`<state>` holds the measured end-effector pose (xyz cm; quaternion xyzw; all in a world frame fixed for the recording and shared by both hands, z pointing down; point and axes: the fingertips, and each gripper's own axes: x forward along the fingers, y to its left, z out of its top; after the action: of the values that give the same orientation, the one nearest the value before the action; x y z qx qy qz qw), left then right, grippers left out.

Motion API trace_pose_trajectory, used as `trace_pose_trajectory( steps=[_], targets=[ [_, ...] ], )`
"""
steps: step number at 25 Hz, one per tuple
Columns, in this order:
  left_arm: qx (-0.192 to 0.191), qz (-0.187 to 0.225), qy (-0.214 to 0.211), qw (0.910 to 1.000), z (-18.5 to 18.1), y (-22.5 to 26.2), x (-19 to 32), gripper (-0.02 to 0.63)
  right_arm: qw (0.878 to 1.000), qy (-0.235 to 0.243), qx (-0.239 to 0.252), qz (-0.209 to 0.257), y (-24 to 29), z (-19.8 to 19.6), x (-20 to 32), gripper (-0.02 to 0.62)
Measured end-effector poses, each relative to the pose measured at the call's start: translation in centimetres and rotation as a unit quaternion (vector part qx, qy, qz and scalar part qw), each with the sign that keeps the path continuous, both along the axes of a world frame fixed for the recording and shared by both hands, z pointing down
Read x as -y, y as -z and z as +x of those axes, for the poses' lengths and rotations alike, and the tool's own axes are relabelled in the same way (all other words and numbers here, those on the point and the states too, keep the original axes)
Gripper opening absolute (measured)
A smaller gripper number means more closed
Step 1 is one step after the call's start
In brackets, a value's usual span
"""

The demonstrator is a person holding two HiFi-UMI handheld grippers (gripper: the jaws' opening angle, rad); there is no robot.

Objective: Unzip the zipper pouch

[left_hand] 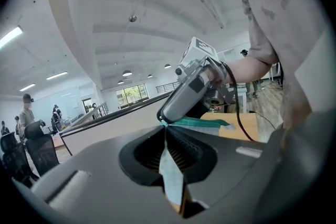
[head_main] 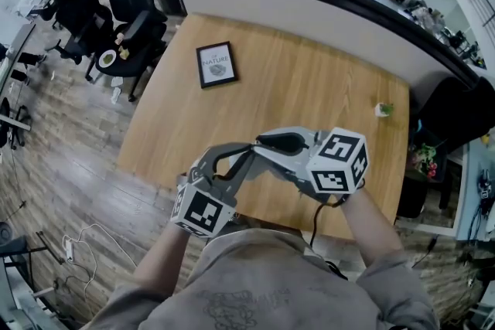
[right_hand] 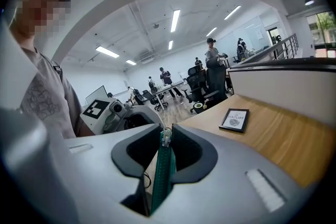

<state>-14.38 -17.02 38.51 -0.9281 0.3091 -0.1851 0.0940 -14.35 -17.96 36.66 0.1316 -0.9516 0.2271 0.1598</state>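
The left tool [left_hand: 167,129] is pressed together on a pale edge of the zipper pouch [left_hand: 171,168]. The right tool [right_hand: 167,132] pinches the pouch's green zipper tape [right_hand: 161,176] just below its pull [right_hand: 166,137]. The pouch hangs between them above the near edge of the wooden worktop [head_main: 309,81], well apart from a framed picture [head_main: 216,64].

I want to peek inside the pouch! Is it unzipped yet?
Not that I can see. Done: the left gripper is clamped on the pouch by its pale edge. In hand: the right gripper pinches the green zipper right by its pull. Left: sliding the pull along; no opening shows yet.
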Motion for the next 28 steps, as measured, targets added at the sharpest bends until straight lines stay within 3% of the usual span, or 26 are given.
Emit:
trace_pose_trajectory(
  steps=[5, 12, 16, 21, 28],
  targets=[
    [0.013, -0.001, -0.008, 0.9999, 0.3, -0.3, -0.1, 0.014, 0.999, -0.016, 0.026, -0.018, -0.2, 0.4, 0.0, 0.075],
    [0.054, -0.002, -0.022, 0.9983, 0.8, -1.0, -0.2, 0.012, 0.998, -0.012, -0.037, 0.059, -0.6, 0.6, -0.4, 0.075],
    [0.078, 0.001, -0.034, 0.9963, 0.9, -1.3, -0.4, 0.012, 0.995, 0.002, -0.064, 0.075, -1.0, 0.5, -0.7, 0.075],
    [0.09, -0.013, -0.038, 0.9951, 0.7, -1.9, -0.3, 0.012, 0.995, -0.002, -0.063, 0.079, -0.8, 0.7, -0.5, 0.055],
    [0.039, -0.048, -0.024, 0.9978, -0.1, -1.8, -0.2, 0.012, 0.995, -0.004, -0.056, 0.085, -0.4, 1.4, -0.7, 0.051]
  ],
)
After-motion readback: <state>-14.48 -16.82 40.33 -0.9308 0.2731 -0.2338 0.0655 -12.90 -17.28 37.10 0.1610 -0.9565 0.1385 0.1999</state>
